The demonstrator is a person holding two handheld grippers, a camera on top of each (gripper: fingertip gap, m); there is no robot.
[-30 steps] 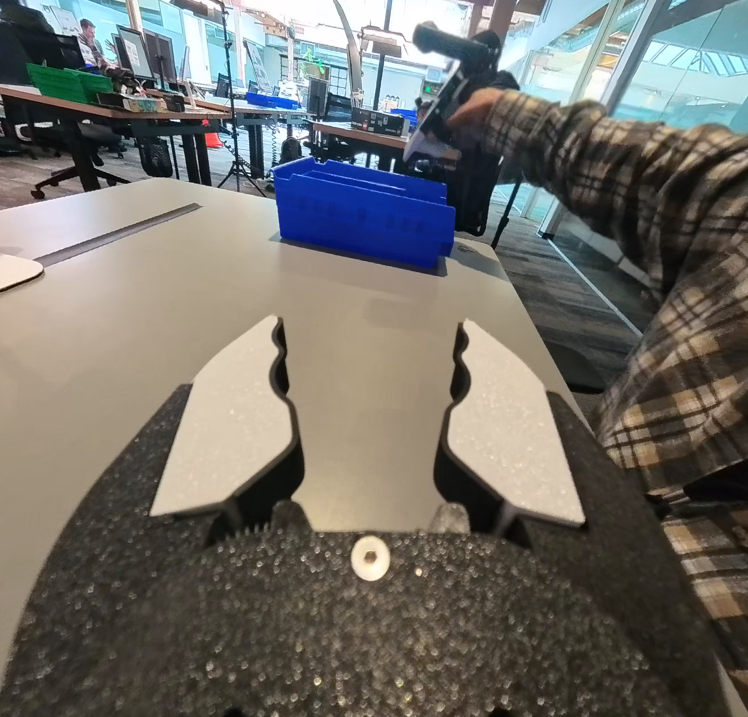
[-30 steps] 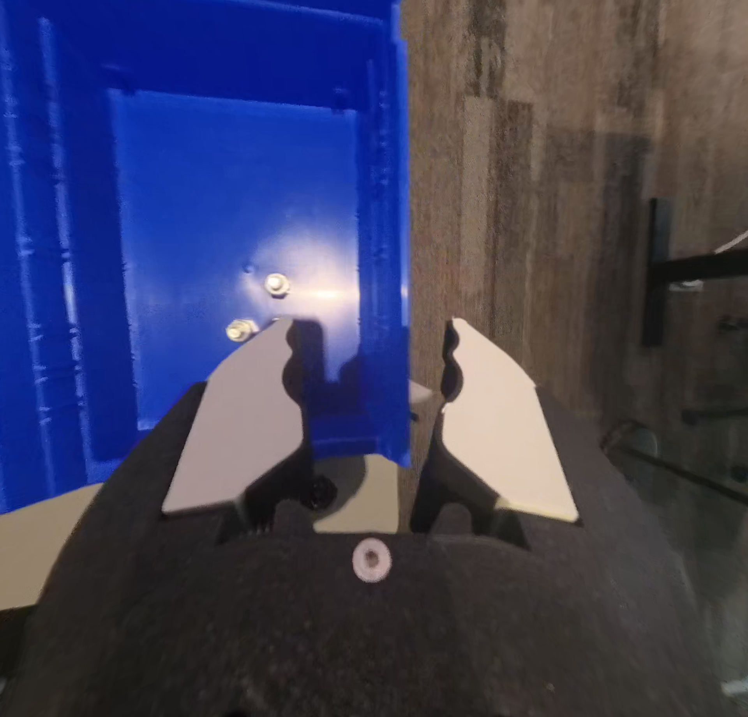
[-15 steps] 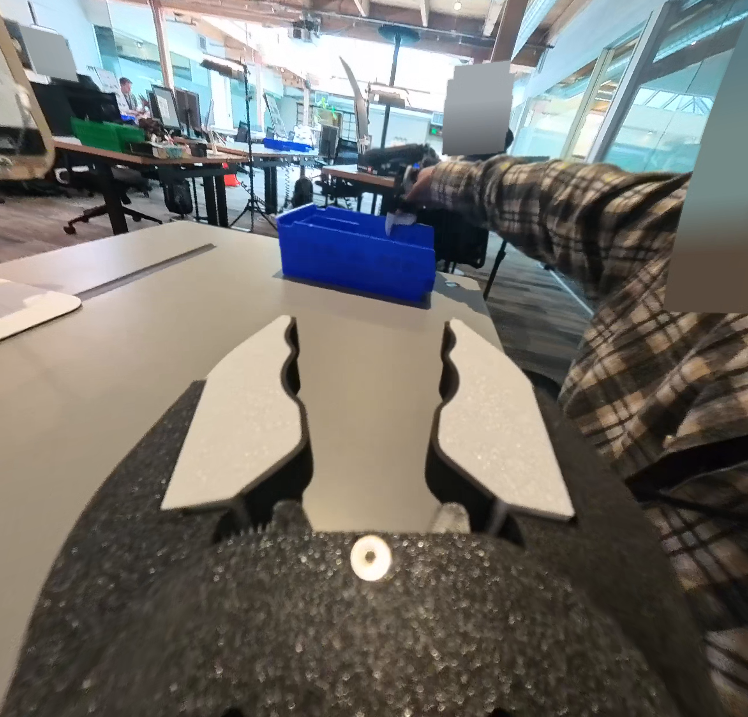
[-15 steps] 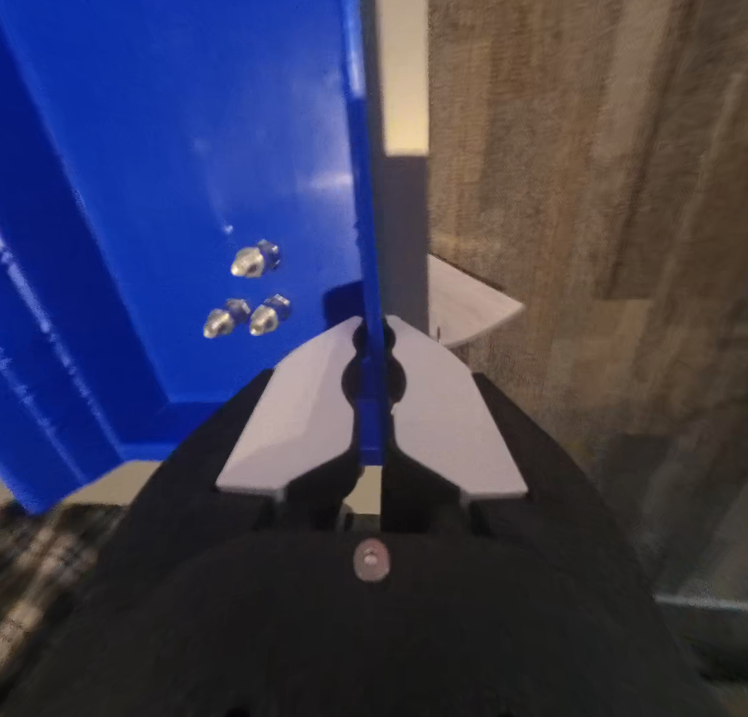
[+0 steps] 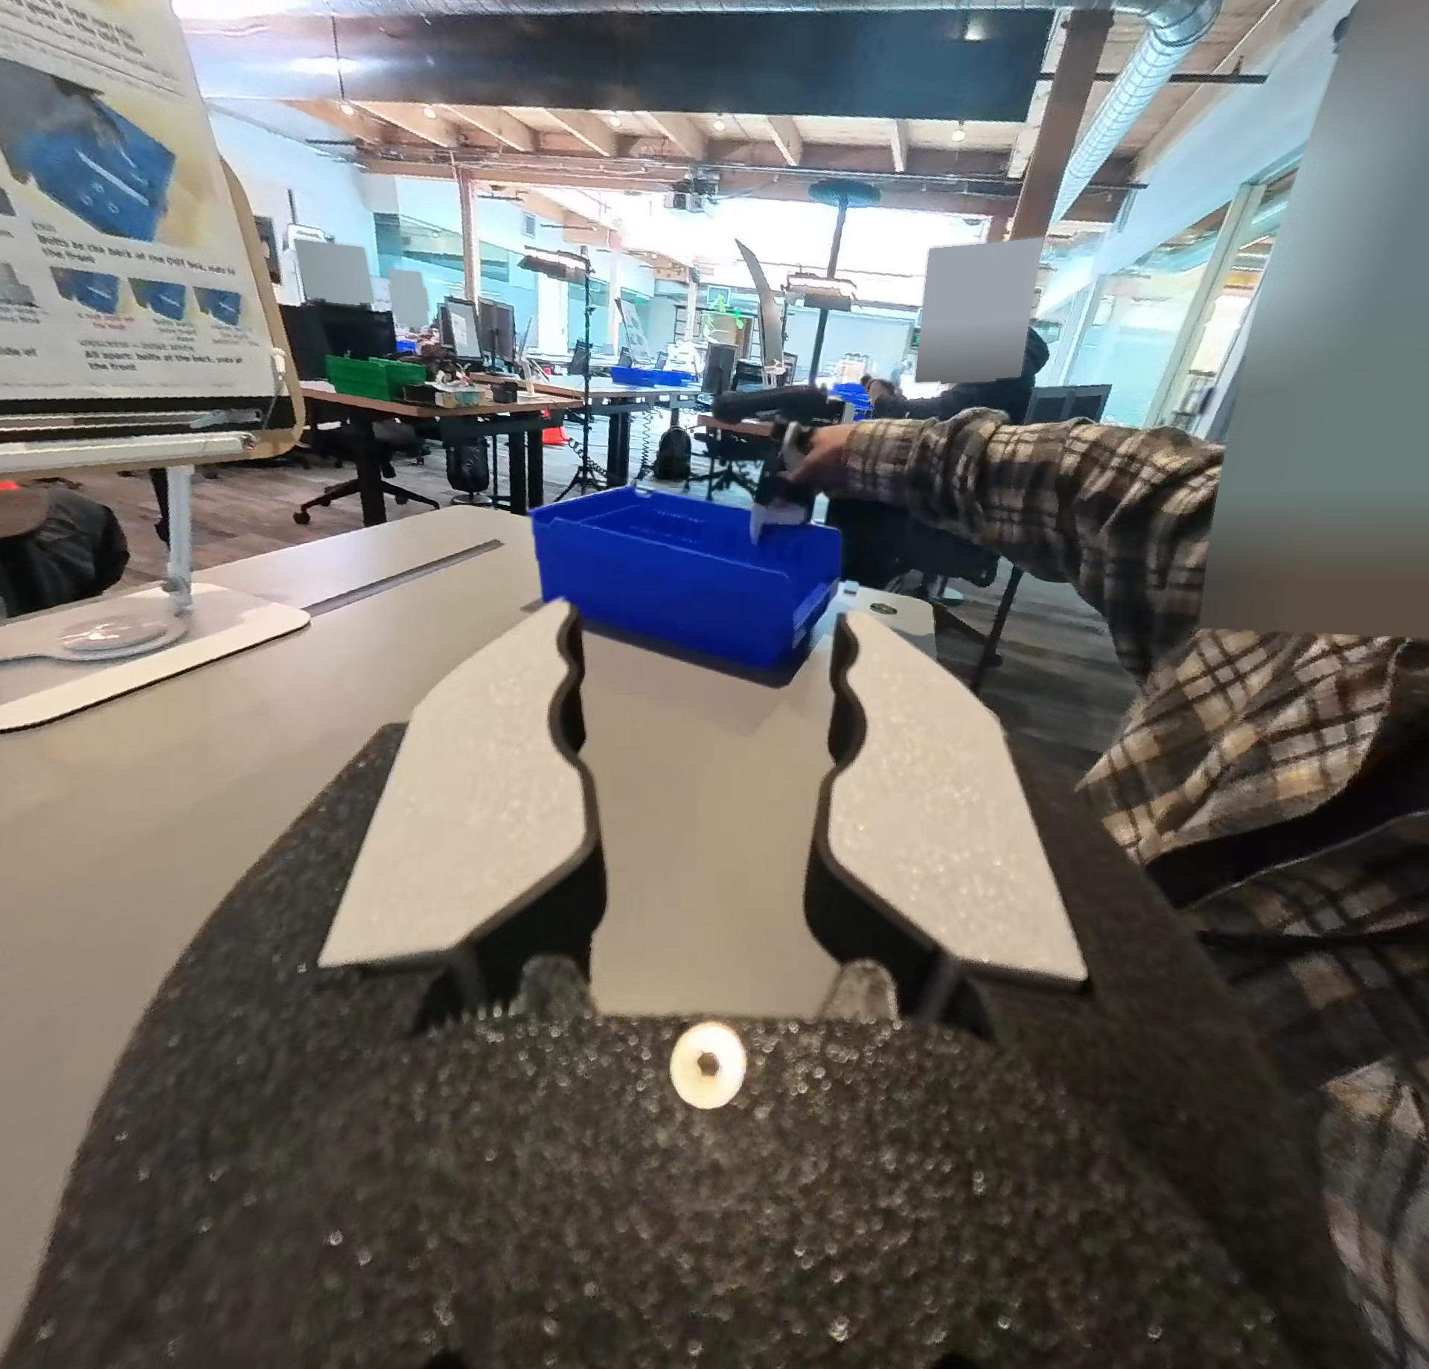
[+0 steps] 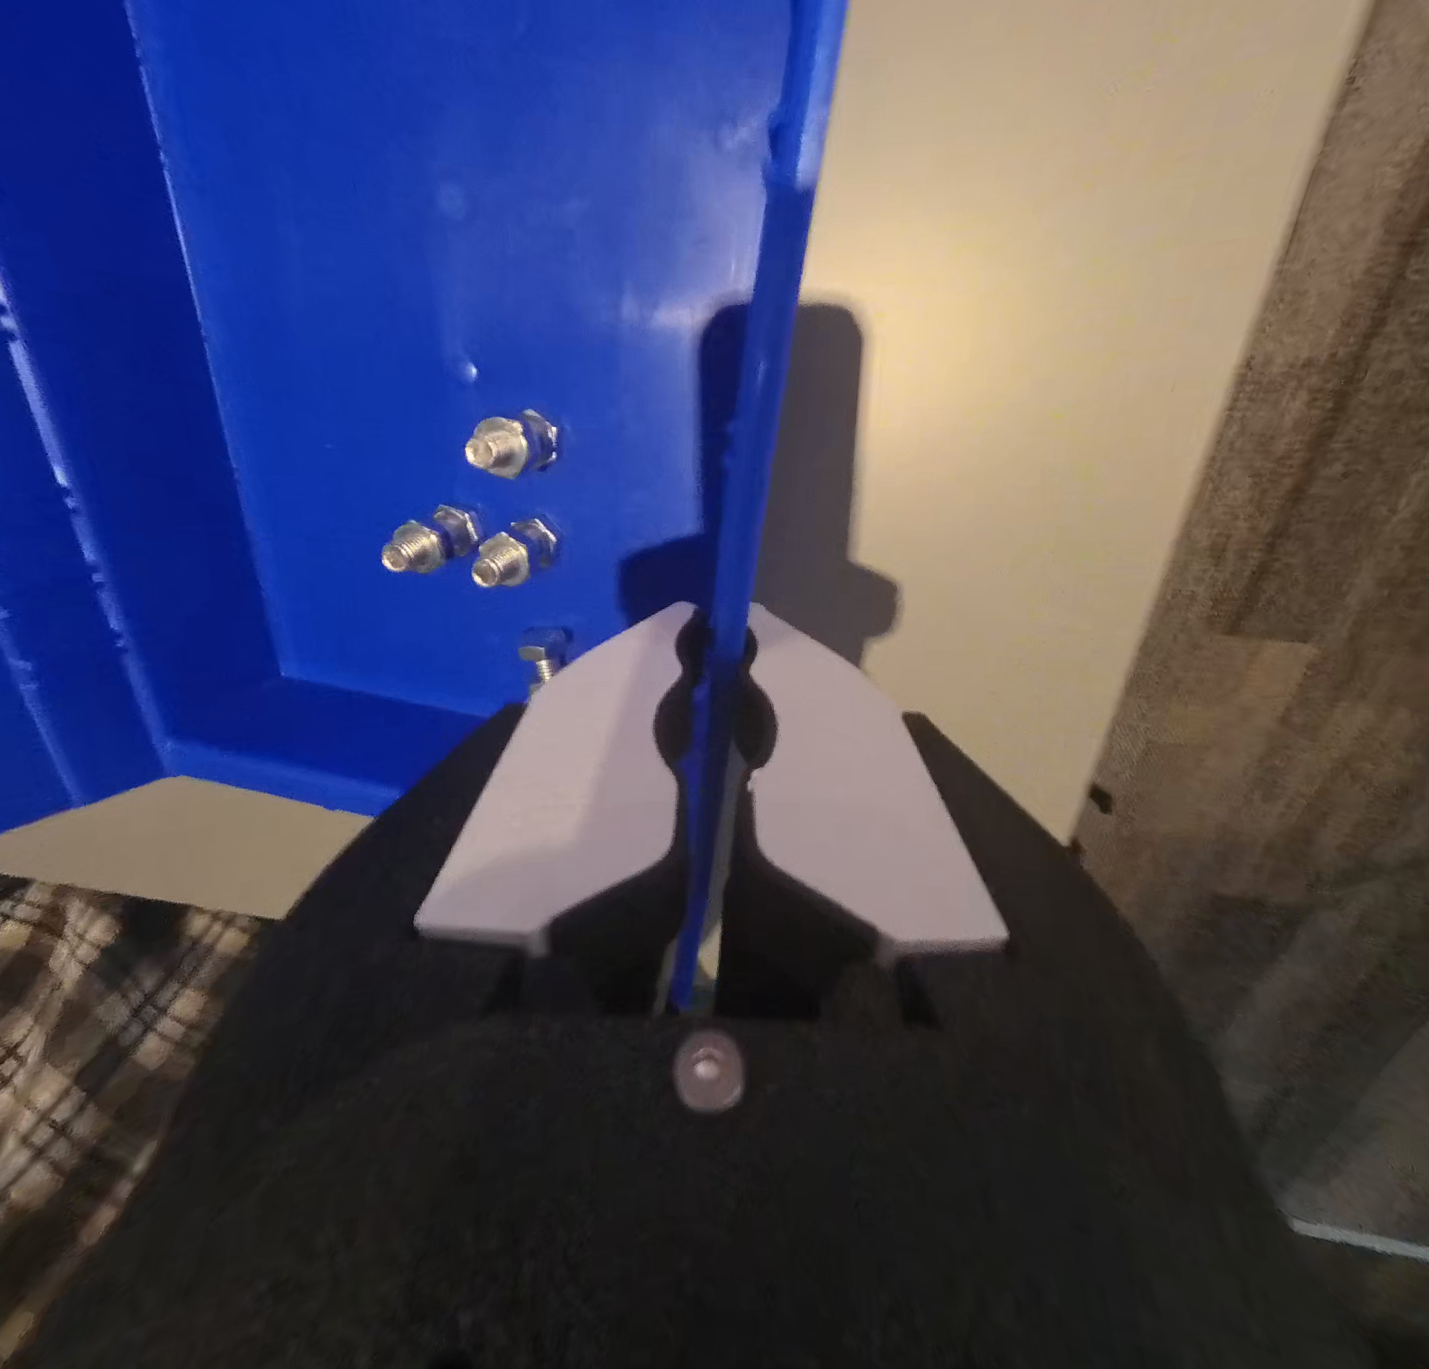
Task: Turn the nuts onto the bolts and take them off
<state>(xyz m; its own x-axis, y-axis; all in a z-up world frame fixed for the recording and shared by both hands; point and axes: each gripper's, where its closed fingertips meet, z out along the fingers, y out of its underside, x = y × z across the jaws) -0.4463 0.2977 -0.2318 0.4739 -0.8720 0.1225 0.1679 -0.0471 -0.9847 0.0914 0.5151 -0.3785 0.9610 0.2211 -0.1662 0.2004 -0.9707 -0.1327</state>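
Because the grey worktop (image 5: 193, 752) ends just beside the blue bin (image 5: 680, 597), which is pinched by one thin side wall between the fingers of the right gripper (image 6: 715, 636), the bin could be tipped or dragged over that edge by a careless pull. The left gripper (image 5: 704, 659) is held with fingers spread and empty, so no support is given. Inside, the small nutted bolts (image 6: 472, 551) lie loose on the bin floor and could be rolled or spilled if it is tilted.

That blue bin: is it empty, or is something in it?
Not empty. The blue bin holds three bolts with nuts on its floor, plus one bare bolt beside the gripper.
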